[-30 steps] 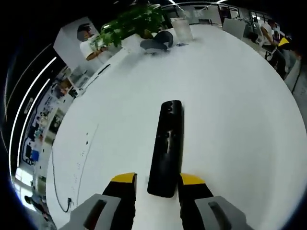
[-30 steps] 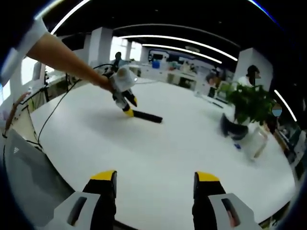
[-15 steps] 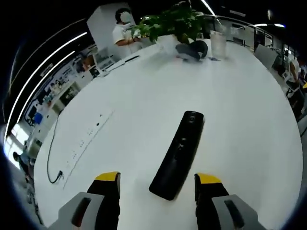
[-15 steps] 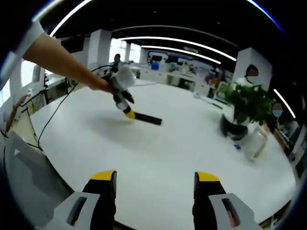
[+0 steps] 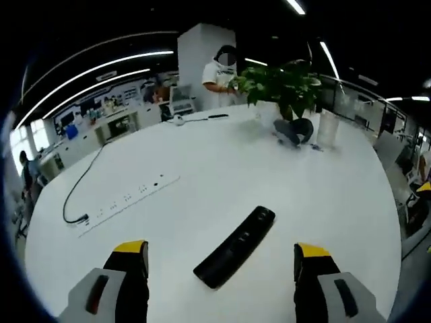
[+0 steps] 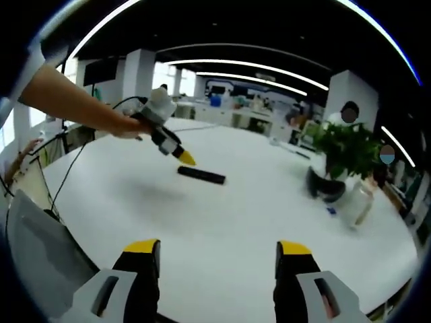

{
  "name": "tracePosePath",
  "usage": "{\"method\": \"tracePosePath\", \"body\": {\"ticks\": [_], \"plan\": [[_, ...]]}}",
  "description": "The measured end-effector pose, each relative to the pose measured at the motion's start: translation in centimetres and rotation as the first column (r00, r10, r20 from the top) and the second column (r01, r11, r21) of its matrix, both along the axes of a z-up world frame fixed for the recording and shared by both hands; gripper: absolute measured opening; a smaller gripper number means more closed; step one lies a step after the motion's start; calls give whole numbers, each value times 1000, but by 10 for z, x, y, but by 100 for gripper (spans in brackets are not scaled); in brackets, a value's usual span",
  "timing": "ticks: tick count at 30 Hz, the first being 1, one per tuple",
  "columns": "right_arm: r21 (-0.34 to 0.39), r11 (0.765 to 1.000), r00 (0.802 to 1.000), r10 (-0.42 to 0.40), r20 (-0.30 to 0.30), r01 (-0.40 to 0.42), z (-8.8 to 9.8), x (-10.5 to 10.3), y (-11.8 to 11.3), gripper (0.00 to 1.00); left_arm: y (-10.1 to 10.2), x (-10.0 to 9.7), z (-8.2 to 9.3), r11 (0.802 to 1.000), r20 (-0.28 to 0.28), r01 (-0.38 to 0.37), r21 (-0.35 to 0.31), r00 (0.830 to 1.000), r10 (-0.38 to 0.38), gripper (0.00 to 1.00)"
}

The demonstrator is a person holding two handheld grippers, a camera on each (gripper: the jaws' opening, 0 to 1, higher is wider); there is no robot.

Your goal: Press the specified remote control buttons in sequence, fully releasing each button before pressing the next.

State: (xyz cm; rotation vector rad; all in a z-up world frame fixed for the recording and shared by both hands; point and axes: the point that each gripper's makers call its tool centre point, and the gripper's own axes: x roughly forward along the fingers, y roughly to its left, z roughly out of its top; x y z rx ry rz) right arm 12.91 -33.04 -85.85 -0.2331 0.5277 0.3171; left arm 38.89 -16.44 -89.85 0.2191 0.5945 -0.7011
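A long black remote control (image 5: 235, 247) lies flat on the white table (image 5: 215, 175), slanting up to the right. My left gripper (image 5: 221, 262) hangs above it, open, jaws well apart and clear of the remote. In the right gripper view the same remote (image 6: 201, 175) lies mid-table, and the left gripper (image 6: 176, 152) hovers just above its left end, held in a person's hand (image 6: 124, 124). My right gripper (image 6: 218, 259) stays open near the table's front edge, nothing between its jaws.
A white power strip (image 5: 128, 202) with a black cable (image 5: 79, 195) lies left of the remote. A potted plant (image 5: 283, 87), a dark object (image 5: 294, 130) and a clear cup (image 5: 327, 128) stand at the far end. A person (image 5: 220, 74) stands beyond the table. The grey slab (image 6: 40, 262) lies at the lower left.
My left gripper has lifted up and back from the remote, which no longer sits between its jaws. The right gripper has stayed nearly still.
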Motion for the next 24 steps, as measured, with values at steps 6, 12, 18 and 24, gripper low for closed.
{"method": "tracePosePath", "body": {"ticks": [6, 12, 18, 24], "plan": [[14, 1000, 1000, -9, 16, 8, 3, 1, -1, 72, -5, -27, 16, 1000, 47, 2, -23, 999, -1, 100], [19, 1000, 1000, -10, 11, 10, 1, 1, 0, 81, -5, -46, 33, 996, 73, -19, -90, 997, 26, 100], [50, 998, 1000, -26, 13, 25, 3, 3, -1, 87, -4, -61, 50, 994, 129, -23, -102, 991, 36, 100], [58, 998, 999, -29, 15, 28, 4, 3, -1, 89, 2, -79, 62, 994, 159, -35, -108, 986, 52, 100]]}}
